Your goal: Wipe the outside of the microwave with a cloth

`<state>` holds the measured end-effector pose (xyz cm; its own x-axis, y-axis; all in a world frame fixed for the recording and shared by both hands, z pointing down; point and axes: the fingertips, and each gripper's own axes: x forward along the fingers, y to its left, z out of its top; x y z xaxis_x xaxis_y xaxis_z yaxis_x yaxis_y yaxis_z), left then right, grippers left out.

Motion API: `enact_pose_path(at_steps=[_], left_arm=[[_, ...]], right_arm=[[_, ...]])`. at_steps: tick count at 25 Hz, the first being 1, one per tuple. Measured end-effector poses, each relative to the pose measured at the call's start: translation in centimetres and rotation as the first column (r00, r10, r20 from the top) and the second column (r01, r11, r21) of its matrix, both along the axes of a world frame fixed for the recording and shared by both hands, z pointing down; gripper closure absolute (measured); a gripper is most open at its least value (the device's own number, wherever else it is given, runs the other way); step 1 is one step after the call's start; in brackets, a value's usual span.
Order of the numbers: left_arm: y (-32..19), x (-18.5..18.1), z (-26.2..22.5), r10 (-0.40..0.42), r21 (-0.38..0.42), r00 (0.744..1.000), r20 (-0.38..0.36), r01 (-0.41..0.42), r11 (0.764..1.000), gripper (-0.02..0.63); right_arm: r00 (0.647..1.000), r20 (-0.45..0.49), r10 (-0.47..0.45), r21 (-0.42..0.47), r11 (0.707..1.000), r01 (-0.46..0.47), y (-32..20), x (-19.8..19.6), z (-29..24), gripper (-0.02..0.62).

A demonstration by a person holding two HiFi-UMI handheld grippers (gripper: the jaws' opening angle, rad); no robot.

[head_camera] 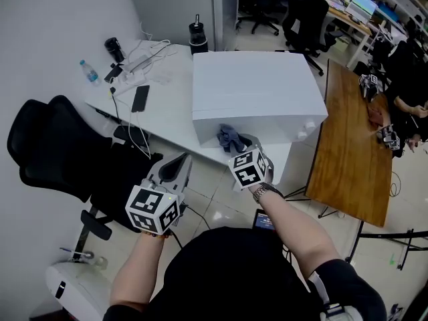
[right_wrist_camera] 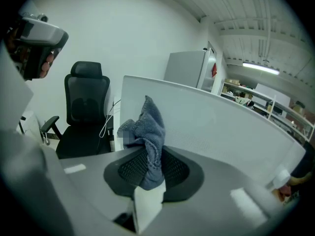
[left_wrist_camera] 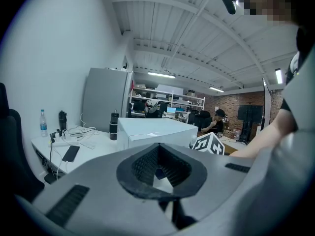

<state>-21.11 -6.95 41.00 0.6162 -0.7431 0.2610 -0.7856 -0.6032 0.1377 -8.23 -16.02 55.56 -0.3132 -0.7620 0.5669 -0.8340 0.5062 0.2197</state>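
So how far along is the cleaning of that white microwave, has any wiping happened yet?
Done: the cloth is picked up and clamped in the right gripper. In hand: it is held up at the front face of the microwave; whether it touches can't be told. Left: wiping the front, top and sides, which show no sign of wiping. The left gripper is shut and empty.

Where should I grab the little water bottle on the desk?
Around its middle, from the side. The water bottle stands upright and looks slim. Probably best to come from the desk edge, away from the cables beside it.
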Motion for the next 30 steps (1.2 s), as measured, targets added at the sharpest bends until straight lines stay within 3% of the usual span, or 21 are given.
enact_pose_path(at_steps=[9,22,30], left_arm=[[-0.4,4.1,-0.5,0.026,0.008,1.000,-0.006,-0.026,1.000,0.601],[0.4,13.3,-1.1,0.055,0.002,0.998,0.015,-0.055,0.998,0.601],[1.3,17.9,-1.4,0.064,0.000,0.997,0.030,-0.064,0.998,0.601]], right_arm=[[0.997,-0.009,0.072,0.000,0.997,-0.072,0.2,6.7,-0.5,0.525],[0.984,-0.007,0.178,-0.007,0.984,-0.178,1.3,19.2,-1.0,0.525],[0.979,0.009,0.206,-0.003,0.979,-0.206,2.1,24.6,-1.3,0.525]])
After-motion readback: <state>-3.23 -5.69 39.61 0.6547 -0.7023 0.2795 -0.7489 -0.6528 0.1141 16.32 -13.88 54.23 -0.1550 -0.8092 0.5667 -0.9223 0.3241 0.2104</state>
